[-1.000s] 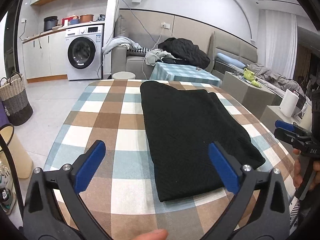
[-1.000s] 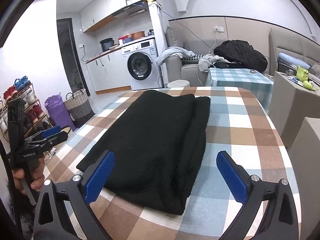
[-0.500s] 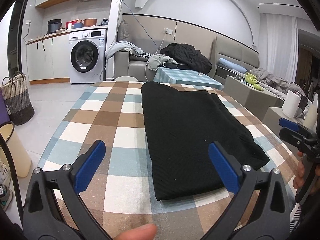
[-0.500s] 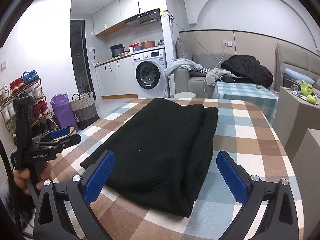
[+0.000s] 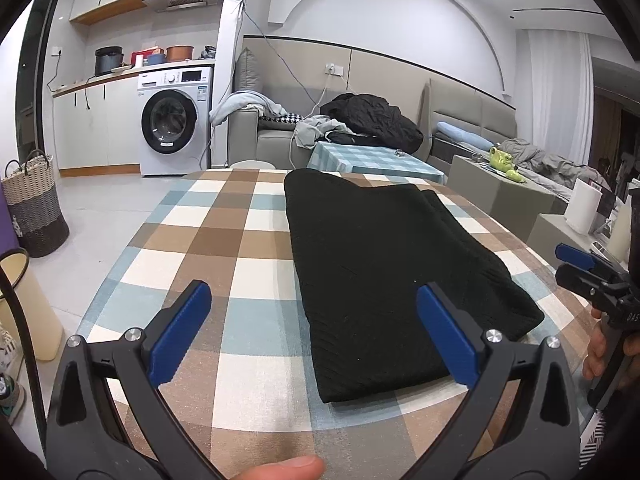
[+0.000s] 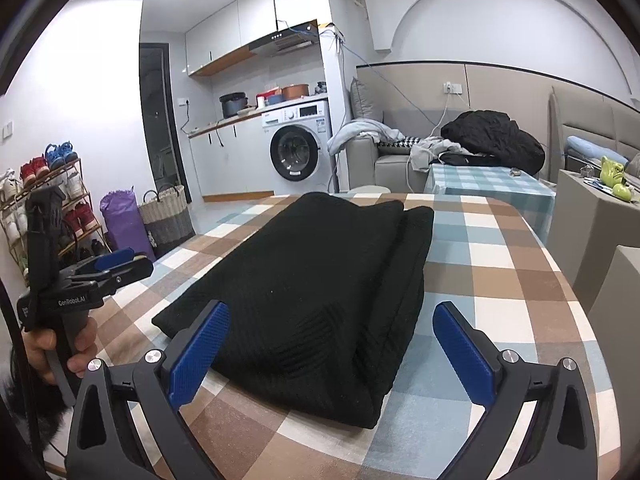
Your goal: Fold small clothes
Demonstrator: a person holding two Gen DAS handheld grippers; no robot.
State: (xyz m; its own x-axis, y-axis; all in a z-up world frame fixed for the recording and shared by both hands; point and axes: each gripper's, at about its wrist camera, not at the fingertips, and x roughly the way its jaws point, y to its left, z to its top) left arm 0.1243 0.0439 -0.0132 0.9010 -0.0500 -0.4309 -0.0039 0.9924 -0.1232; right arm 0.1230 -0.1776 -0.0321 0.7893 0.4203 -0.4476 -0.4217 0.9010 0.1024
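A: Status?
B: Garment (image 5: pixel 384 272) lies folded long on the checked surface (image 5: pixel 224 240), nothing gripping it. Over the last second I've pulled both rigs up and back.
A: Tongs?
B: Left tongs (image 5: pixel 320 332) wide, empty. Right tongs (image 6: pixel 332 344) wide, empty, over the near hem.
A: Meaning?
B: Probably regrasp the near end for one more fold.

Bare checked table (image 5: pixel 240 240) left of folded black garment (image 5: pixel 380 264), narrower strip right.
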